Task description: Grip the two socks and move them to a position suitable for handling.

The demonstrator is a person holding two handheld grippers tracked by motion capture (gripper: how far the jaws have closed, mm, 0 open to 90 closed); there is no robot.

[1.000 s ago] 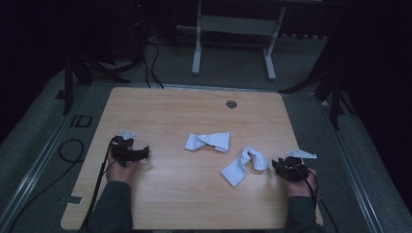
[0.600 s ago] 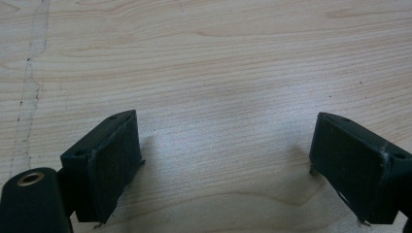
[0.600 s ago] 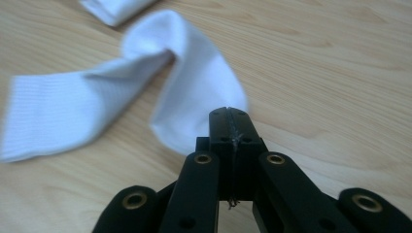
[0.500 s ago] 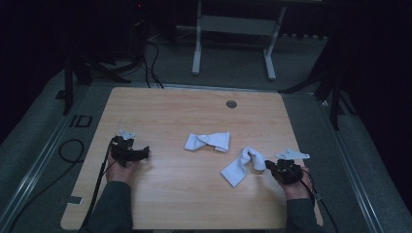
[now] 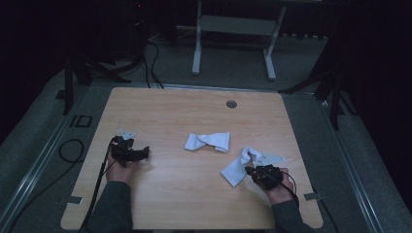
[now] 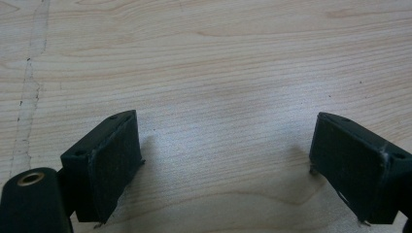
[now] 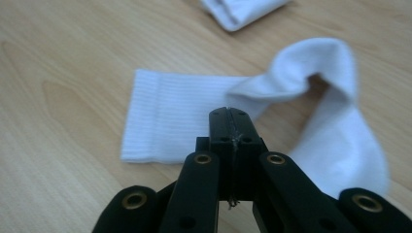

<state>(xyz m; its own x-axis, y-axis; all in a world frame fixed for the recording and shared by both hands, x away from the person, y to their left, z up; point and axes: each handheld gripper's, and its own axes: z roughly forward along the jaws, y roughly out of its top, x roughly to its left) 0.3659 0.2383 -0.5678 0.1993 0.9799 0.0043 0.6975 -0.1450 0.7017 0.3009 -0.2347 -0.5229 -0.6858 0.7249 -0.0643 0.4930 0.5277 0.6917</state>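
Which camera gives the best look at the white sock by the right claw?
The right gripper view: the sock lies close up, its ribbed cuff flat on the table and its far part arched, with the shut right claw over its edge. The high view shows it small. The left gripper view looks at bare table.

Bare table (image 5: 160,116) all round; two socks (image 5: 208,141) block the centre-right

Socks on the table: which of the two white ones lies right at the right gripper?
The unfolded, arched sock by the right gripper; the folded sock lies farther toward the table's middle.
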